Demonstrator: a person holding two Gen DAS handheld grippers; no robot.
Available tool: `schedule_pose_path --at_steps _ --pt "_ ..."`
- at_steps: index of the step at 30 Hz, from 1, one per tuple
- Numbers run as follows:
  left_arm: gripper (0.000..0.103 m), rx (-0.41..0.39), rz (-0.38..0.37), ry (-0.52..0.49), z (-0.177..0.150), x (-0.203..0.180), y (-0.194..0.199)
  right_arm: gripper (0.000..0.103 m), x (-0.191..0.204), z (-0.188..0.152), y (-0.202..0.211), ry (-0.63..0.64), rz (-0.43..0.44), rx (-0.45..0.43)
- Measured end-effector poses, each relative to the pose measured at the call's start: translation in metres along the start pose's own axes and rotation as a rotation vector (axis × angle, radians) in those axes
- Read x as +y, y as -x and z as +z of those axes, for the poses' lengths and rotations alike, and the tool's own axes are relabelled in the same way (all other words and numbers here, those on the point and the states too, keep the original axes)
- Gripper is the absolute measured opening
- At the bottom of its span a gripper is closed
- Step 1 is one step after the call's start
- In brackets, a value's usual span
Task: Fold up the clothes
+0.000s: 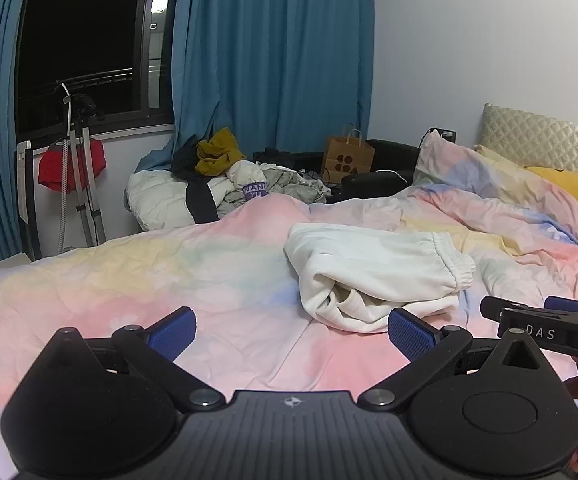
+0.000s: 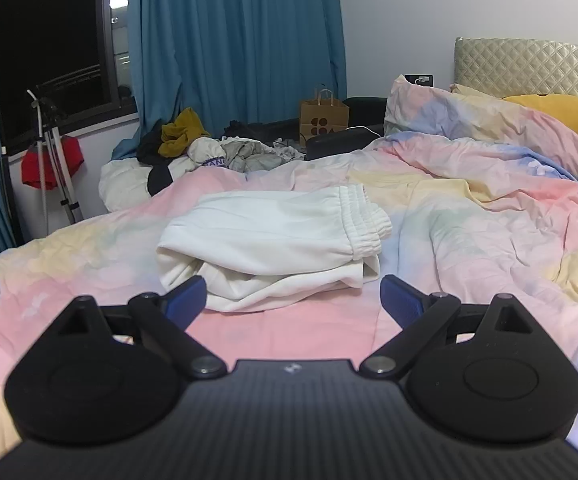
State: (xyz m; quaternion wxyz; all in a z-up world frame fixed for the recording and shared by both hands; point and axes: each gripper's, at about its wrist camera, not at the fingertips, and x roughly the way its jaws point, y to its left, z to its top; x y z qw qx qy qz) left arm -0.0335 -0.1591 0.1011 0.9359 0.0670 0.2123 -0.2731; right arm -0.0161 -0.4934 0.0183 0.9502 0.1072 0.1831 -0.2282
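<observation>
Legible writing: the letters "DAS" in white on the black body of the right hand-held gripper (image 1: 545,312), seen at the right edge of the left wrist view; "WAN" over "YU" on a purple band (image 1: 255,191) in the clothes pile (image 1: 225,176), where the right wrist view shows only "ANG"; a dark pattern of dots and shapes, not readable as words, on the brown paper bag (image 1: 347,156).

Task object: white trousers (image 2: 277,236), folded into 1 loose bundle with the elastic waistband toward the right, lie on the pastel duvet (image 2: 469,240) near the middle of the bed. In the right wrist view the bundle sits just ahead of the right hand-held gripper (image 2: 292,294), whose blue pads (image 2: 399,298) stand wide apart and hold nothing; the left pad overlaps the bundle's near edge in the picture, and contact cannot be judged. In the left wrist view the trousers (image 1: 373,272) lie ahead and to the right of the left hand-held gripper (image 1: 292,330), whose fingers are likewise spread and hold nothing, over bare duvet (image 1: 149,272).

Surroundings: beyond the far edge of the bed, the clothes pile with a mustard garment (image 1: 219,152) on top; behind it, blue curtains (image 1: 273,52) and a dark window (image 1: 81,36). A red garment (image 1: 71,164) hangs by a stand (image 1: 79,168) at the left. A quilted headboard (image 2: 529,66), a pillow (image 2: 449,116) and a yellow cushion (image 2: 557,114) are at the right.
</observation>
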Motion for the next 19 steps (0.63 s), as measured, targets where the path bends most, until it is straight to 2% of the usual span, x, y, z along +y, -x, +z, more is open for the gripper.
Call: schedule_pose_path --at_steps 19 --pt "0.103 -0.009 0.029 0.009 -0.0017 0.0002 -0.0015 0.095 -0.0047 0.0014 -0.0043 -0.008 0.006 0.009"
